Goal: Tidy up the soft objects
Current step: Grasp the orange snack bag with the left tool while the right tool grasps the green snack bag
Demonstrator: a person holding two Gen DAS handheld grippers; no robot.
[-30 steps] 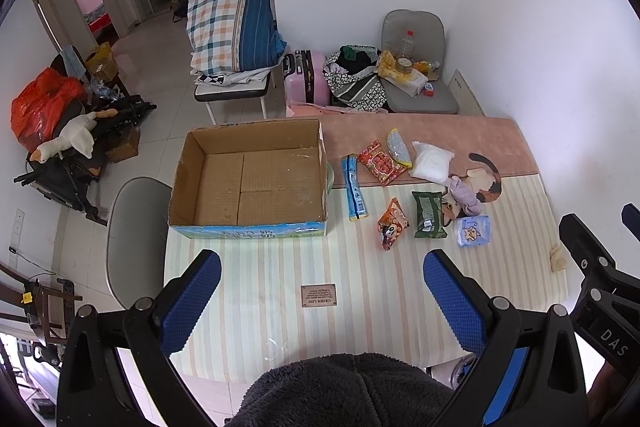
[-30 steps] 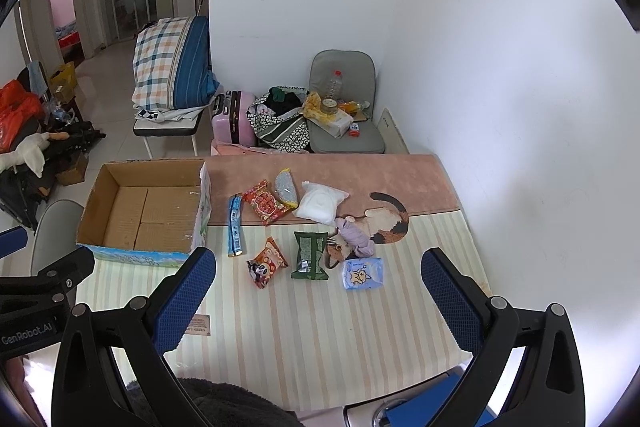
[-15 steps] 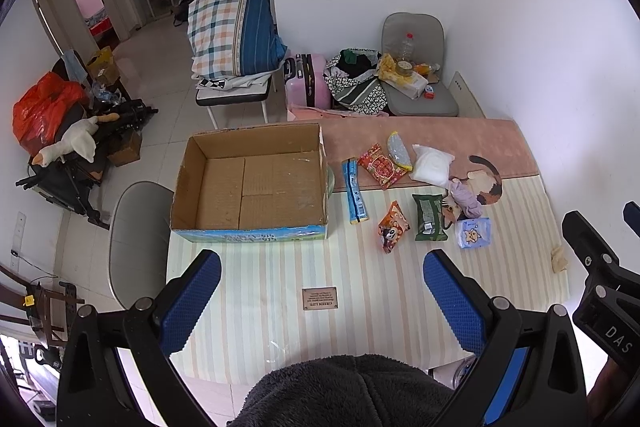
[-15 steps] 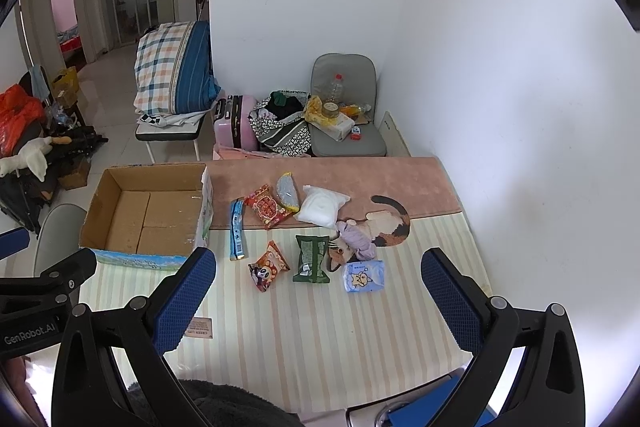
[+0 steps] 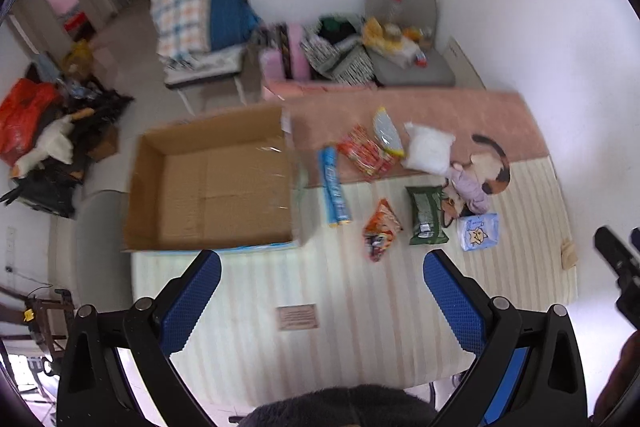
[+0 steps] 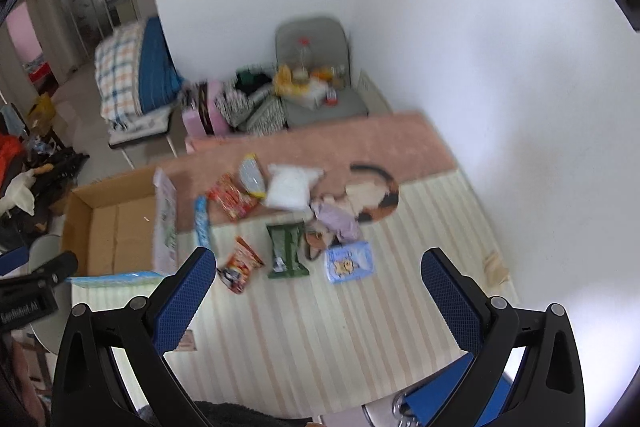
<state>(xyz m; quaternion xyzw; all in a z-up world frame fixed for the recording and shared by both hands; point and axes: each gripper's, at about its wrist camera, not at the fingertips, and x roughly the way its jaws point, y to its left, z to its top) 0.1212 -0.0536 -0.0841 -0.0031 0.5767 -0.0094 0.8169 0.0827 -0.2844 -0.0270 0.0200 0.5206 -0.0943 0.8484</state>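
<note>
An empty cardboard box [image 5: 208, 187] [image 6: 112, 227] stands on the table's left side. To its right lie several soft packets: a white pouch [image 5: 428, 151] [image 6: 290, 187], a green pack [image 5: 426, 215] [image 6: 286, 249], an orange snack bag [image 5: 380, 229] [image 6: 240, 263], a red packet [image 5: 364, 153], a blue tube [image 5: 334, 187], a pale blue tissue pack [image 5: 478, 231] [image 6: 350, 261] and a lilac cloth [image 5: 470, 187] [image 6: 336, 221]. My left gripper [image 5: 322, 297] and right gripper [image 6: 318, 297] hang open and empty above the table's near part.
The table has a striped cloth [image 5: 360, 307] with a pink mat [image 5: 440, 107] at the far edge. A small card [image 5: 298, 315] lies near the front. White walls stand to the right. Chairs [image 5: 404, 39], a suitcase and bags crowd the floor behind the table.
Both grippers have moved forward and down towards the table, so the box and packets appear larger. The views are motion-blurred. Nothing was taken hold of.
</note>
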